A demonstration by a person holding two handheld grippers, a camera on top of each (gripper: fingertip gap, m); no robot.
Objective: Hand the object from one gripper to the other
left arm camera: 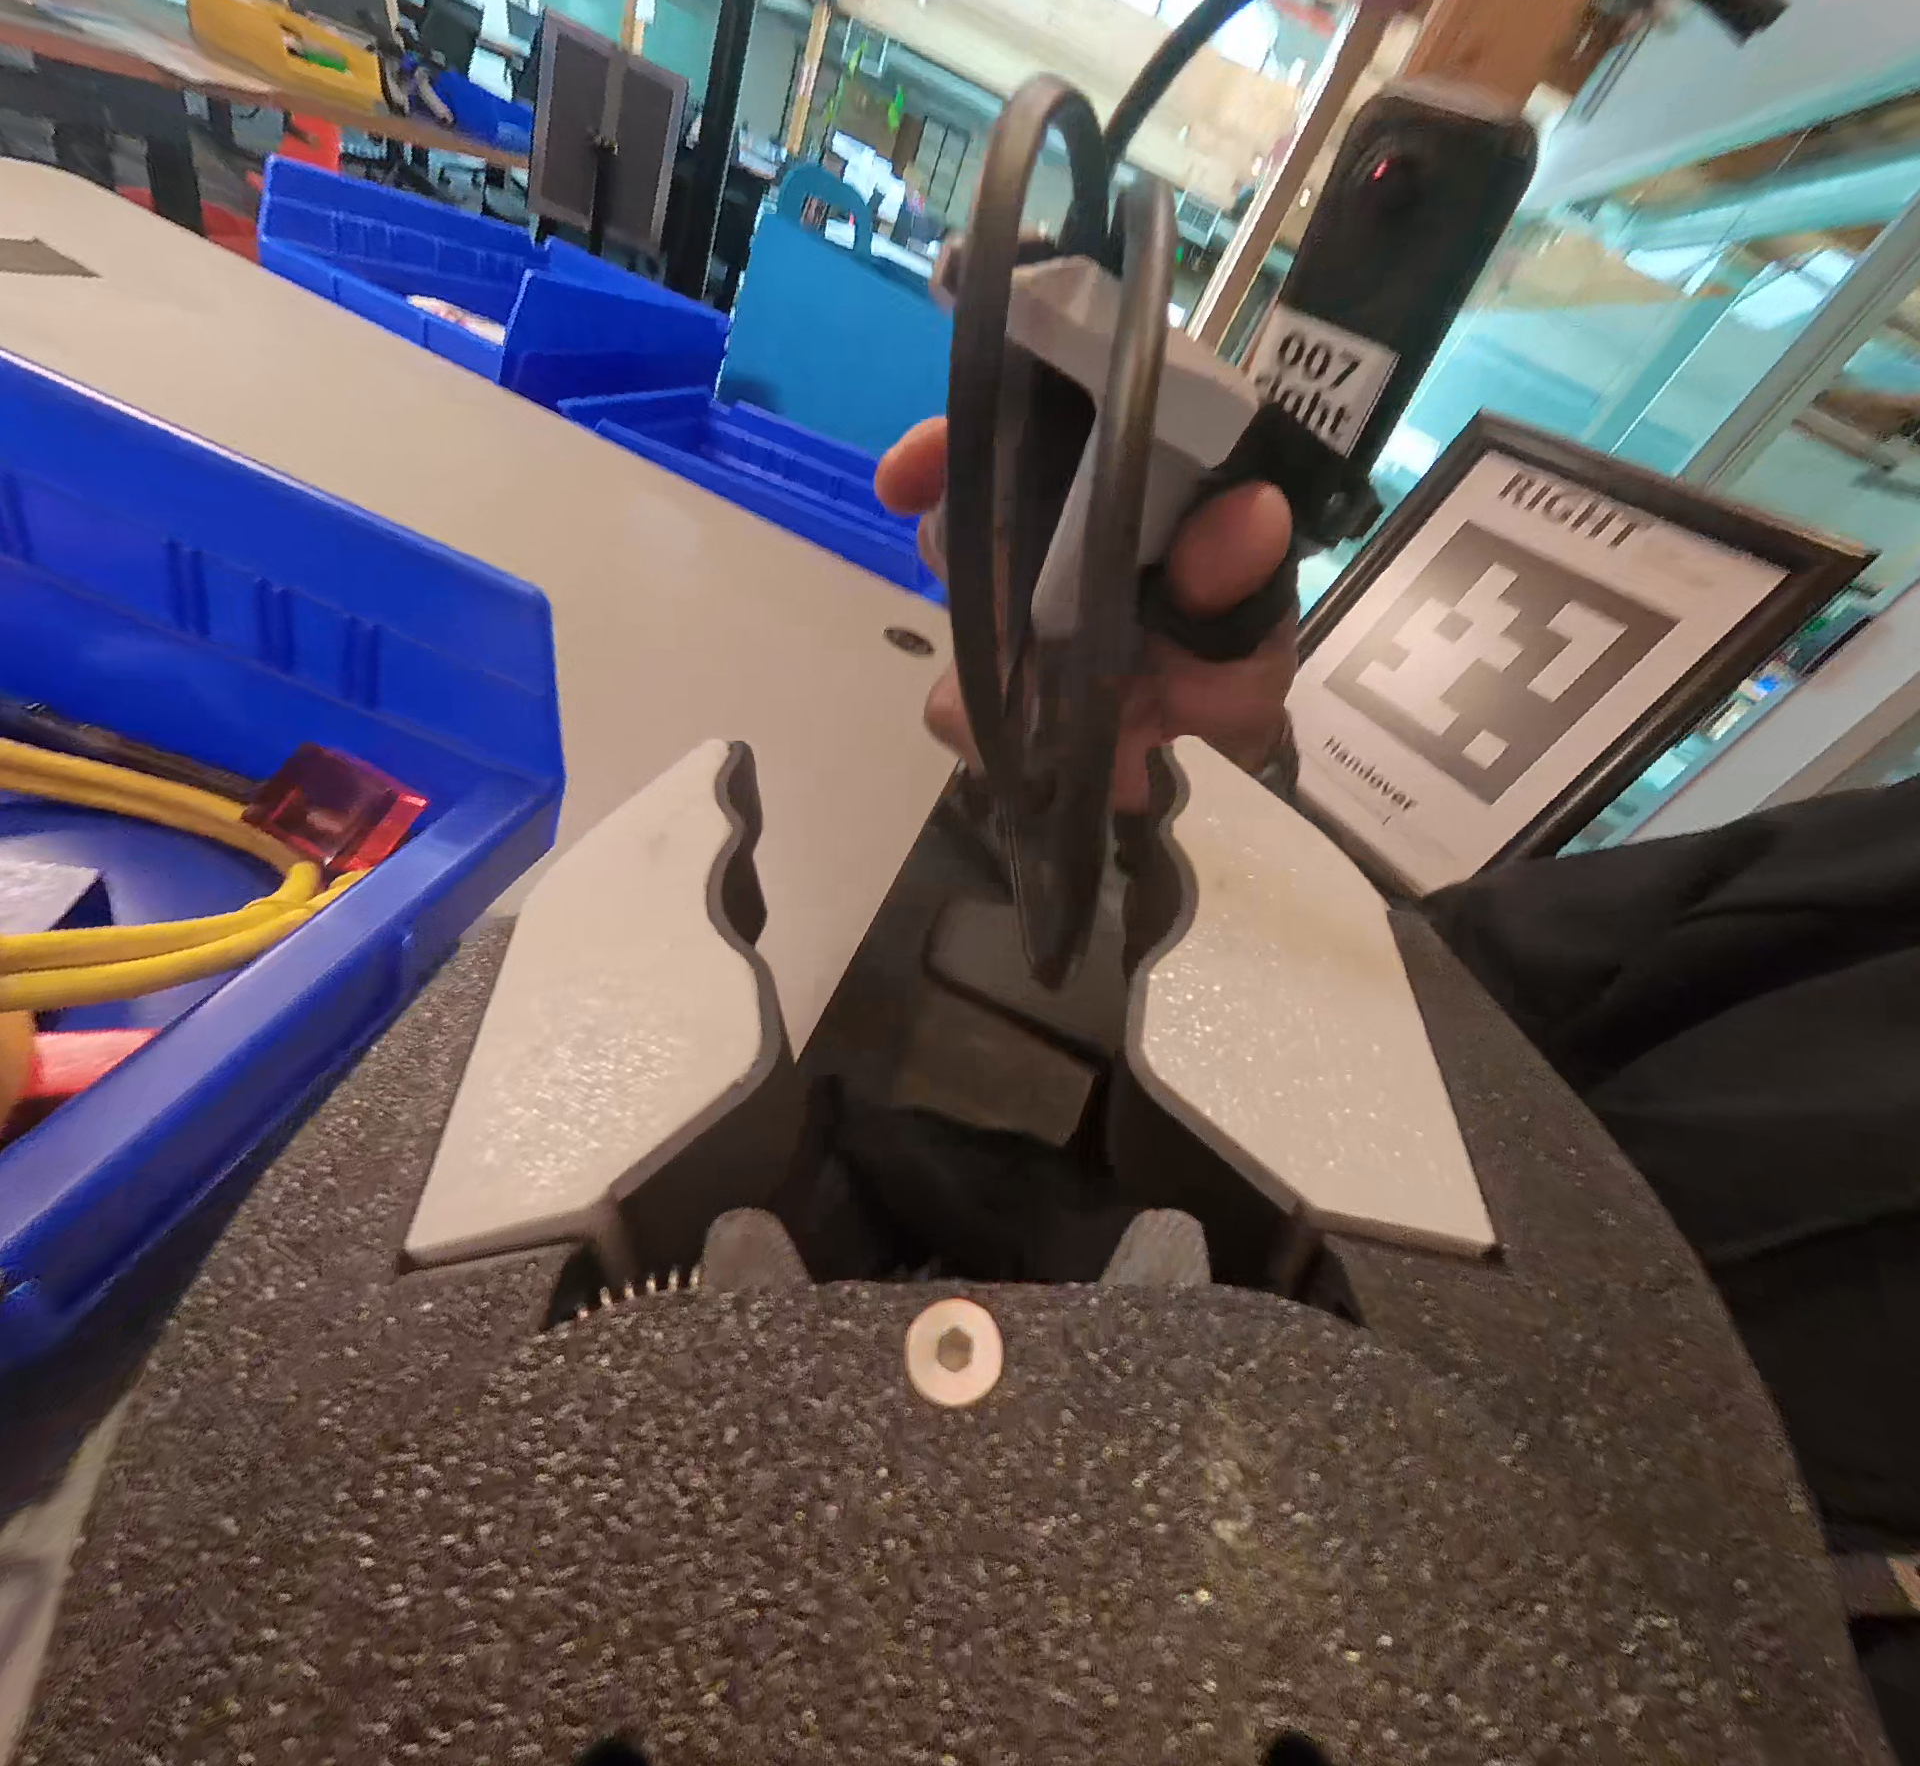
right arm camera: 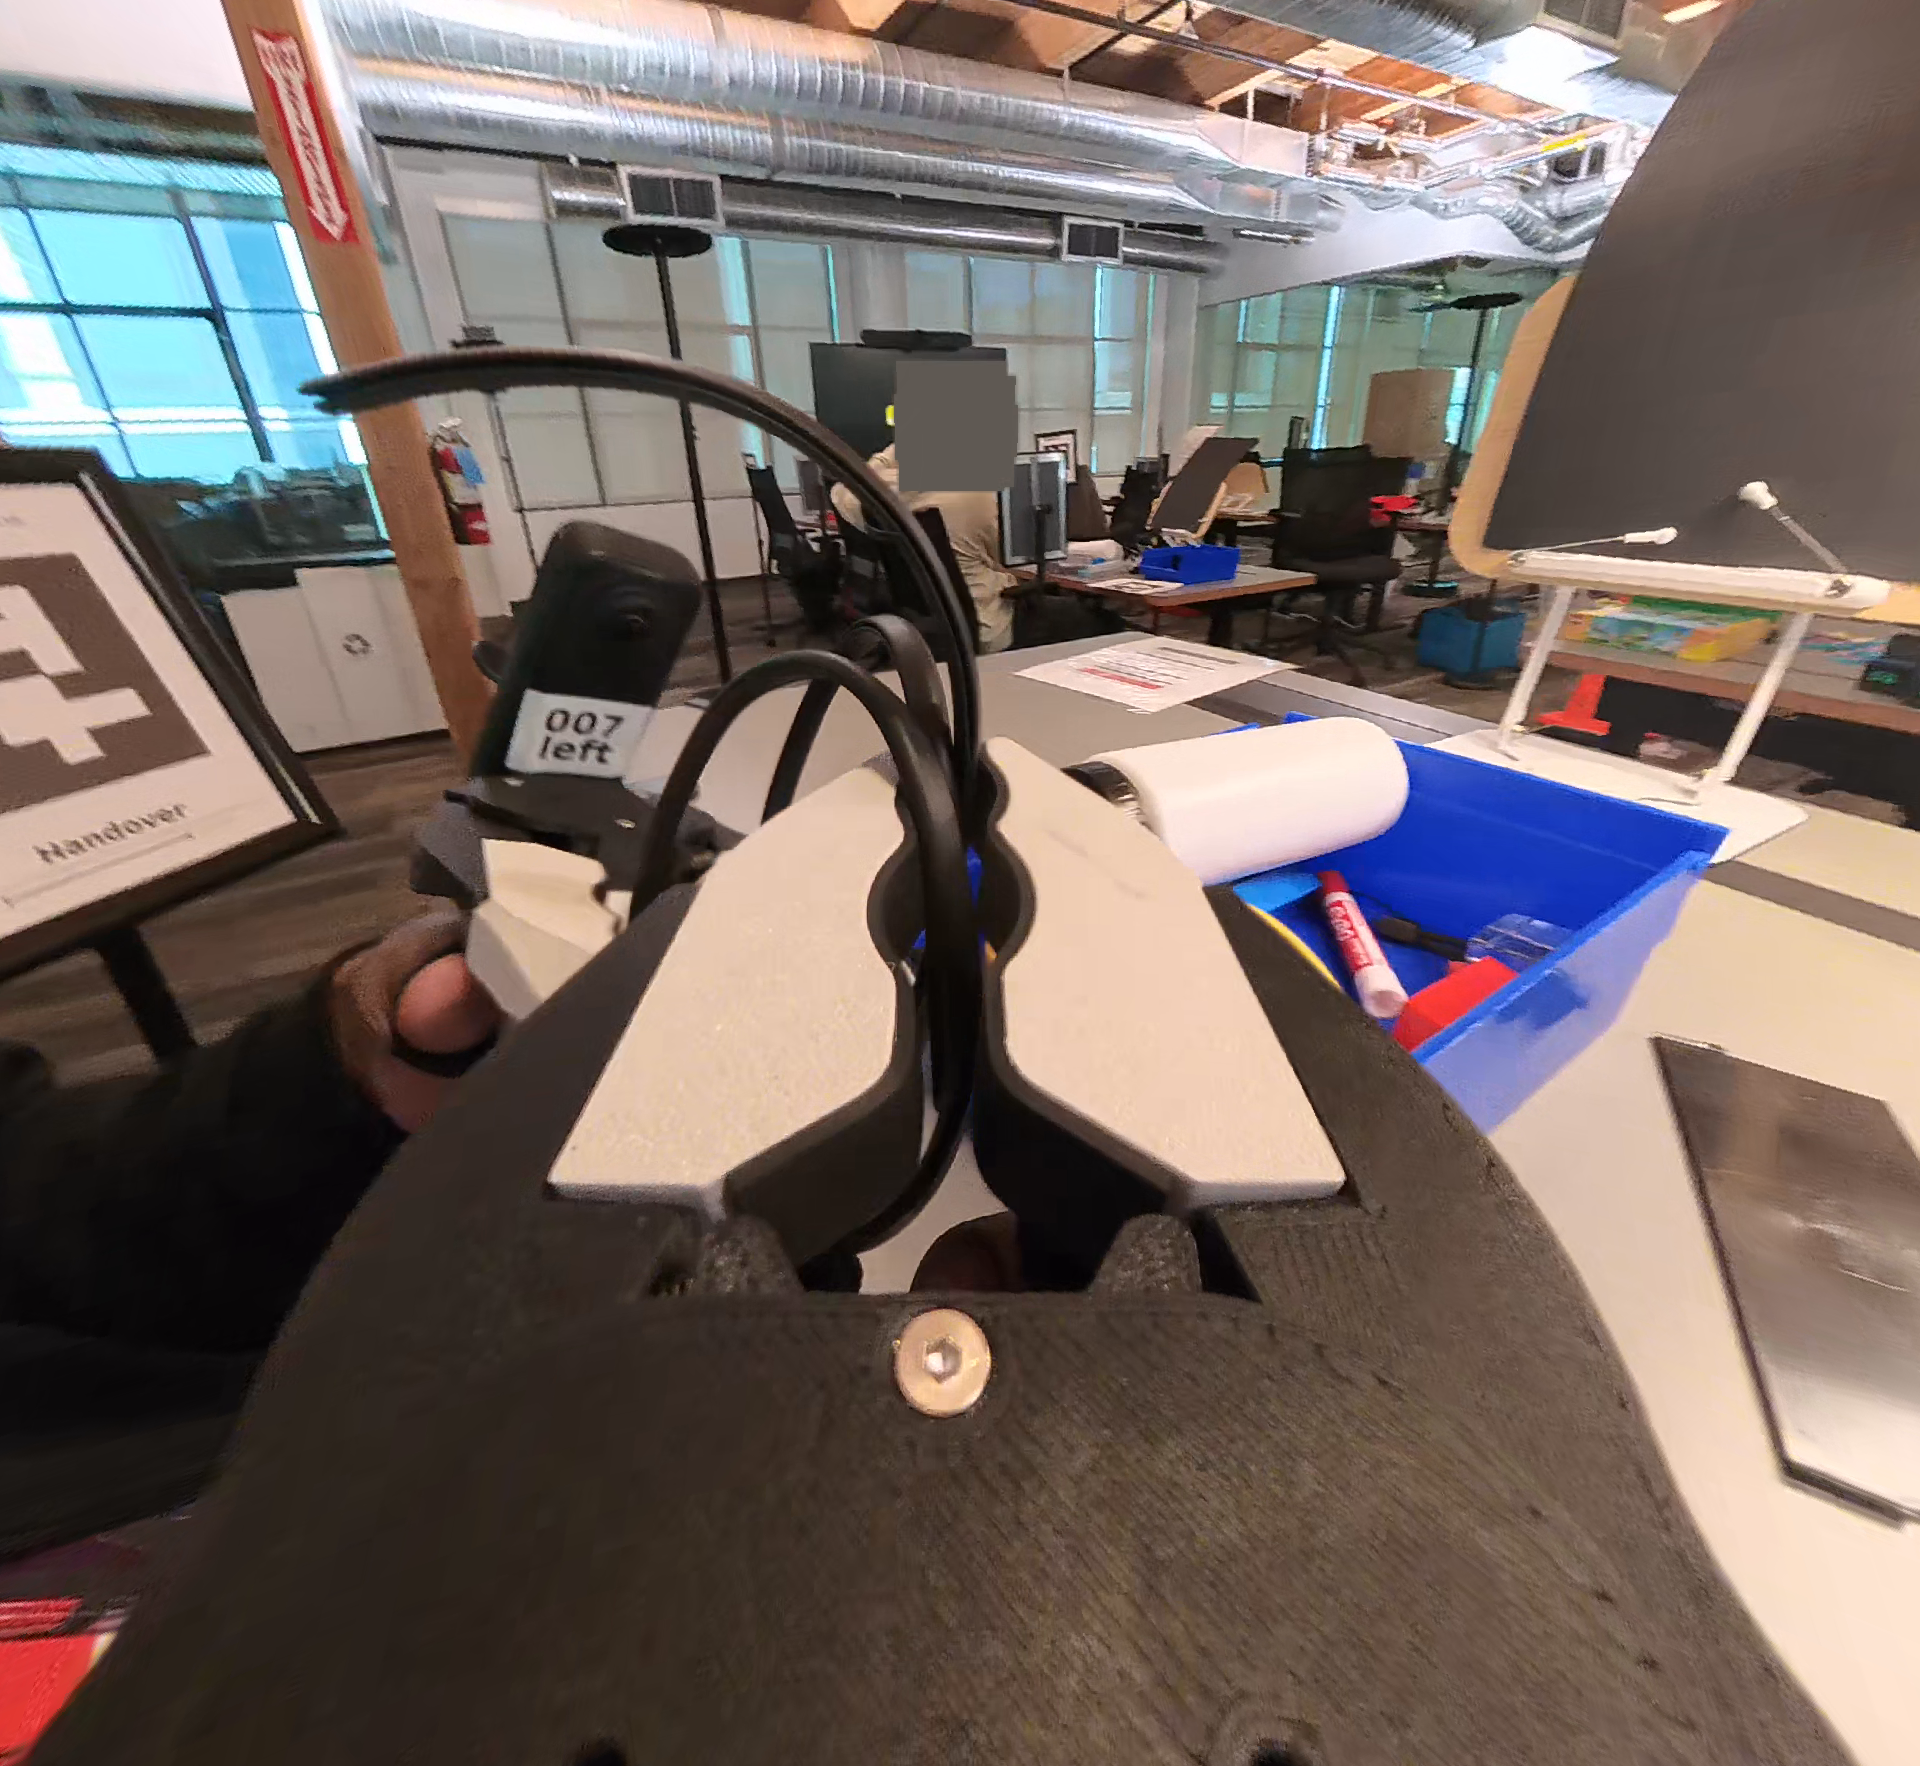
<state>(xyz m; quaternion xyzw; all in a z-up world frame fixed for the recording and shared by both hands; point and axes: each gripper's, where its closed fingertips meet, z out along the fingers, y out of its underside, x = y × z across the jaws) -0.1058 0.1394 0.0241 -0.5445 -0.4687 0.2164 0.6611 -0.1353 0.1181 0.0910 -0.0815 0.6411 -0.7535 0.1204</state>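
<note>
The object is a black looped cable point(right arm camera: 951, 895) with a long free end arching up. My right gripper point(right arm camera: 982, 786) is shut on the loop, which passes between its grey fingers. In the left wrist view the loop point(left arm camera: 987, 490) hangs down from the right gripper point(left arm camera: 1091, 386), which a hand holds just ahead. My left gripper point(left arm camera: 954, 766) is open; the loop's lower end sits between its grey fingers point(left arm camera: 623, 1010) without visible contact. The left gripper's own fingers are hidden in the right wrist view; only its black camera point(right arm camera: 603, 636) and holding hand show.
A blue bin point(left arm camera: 343, 708) with yellow cables and a red block is close on the left. A framed marker sign point(left arm camera: 1538, 667) stands to the right. Another blue bin point(right arm camera: 1579, 885) holds a white roll and a red marker. A dark plate point(right arm camera: 1818, 1280) lies on the grey table point(right arm camera: 1714, 989).
</note>
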